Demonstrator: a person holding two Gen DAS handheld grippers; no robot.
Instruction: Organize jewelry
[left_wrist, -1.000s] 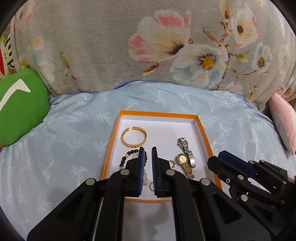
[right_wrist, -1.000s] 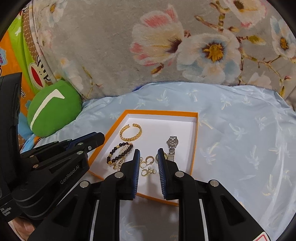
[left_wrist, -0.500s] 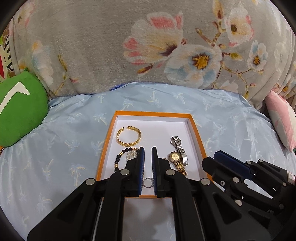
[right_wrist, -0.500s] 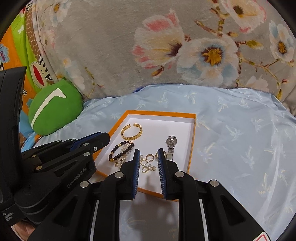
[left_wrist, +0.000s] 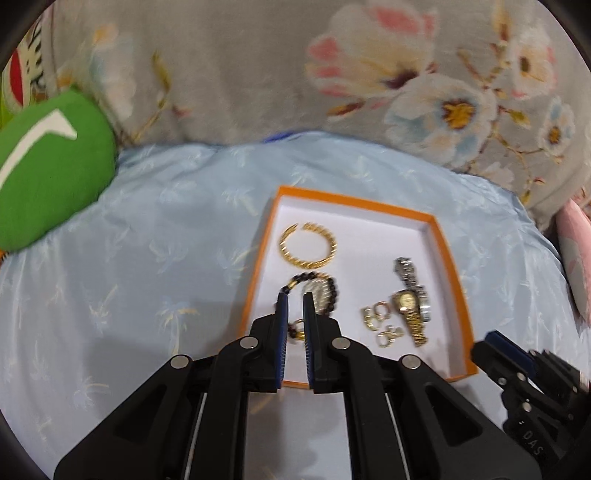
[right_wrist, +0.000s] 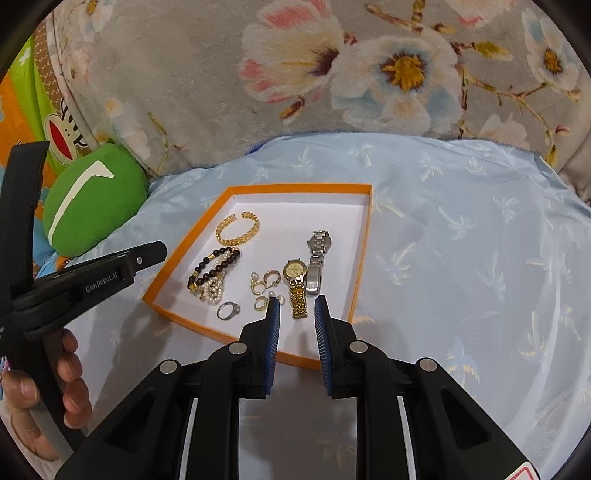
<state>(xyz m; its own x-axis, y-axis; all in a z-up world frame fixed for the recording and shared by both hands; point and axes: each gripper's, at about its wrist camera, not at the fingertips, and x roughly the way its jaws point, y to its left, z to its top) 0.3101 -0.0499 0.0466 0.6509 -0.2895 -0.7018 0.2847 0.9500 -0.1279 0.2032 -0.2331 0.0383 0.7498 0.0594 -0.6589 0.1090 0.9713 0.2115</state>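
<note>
An orange-rimmed white tray (right_wrist: 364, 236) (left_wrist: 448, 269) lies on the blue bedspread. It holds a gold bangle (right_wrist: 237, 228) (left_wrist: 308, 246), a dark bead bracelet (right_wrist: 212, 267) (left_wrist: 325, 284), pearl beads, gold earrings (right_wrist: 266, 282) (left_wrist: 376, 317), a gold watch (right_wrist: 296, 286) (left_wrist: 408, 312), a silver watch (right_wrist: 317, 258) and a silver ring (right_wrist: 228, 309). My left gripper (left_wrist: 292, 295) hovers above the tray's near left corner, jaws slightly apart and empty. My right gripper (right_wrist: 296, 299) hovers above the tray's near edge by the gold watch, open and empty.
A grey floral cushion (right_wrist: 369, 74) backs the bed. A green pillow (right_wrist: 92, 199) (left_wrist: 48, 173) lies at the left, a pink pillow (left_wrist: 576, 251) at the right. The person's hand (right_wrist: 48, 391) holds the left gripper's handle.
Both grippers have pulled back and away from the tray. The left gripper swung left, so the tray sits right of its jaws. The right jaws opened a little wider.
</note>
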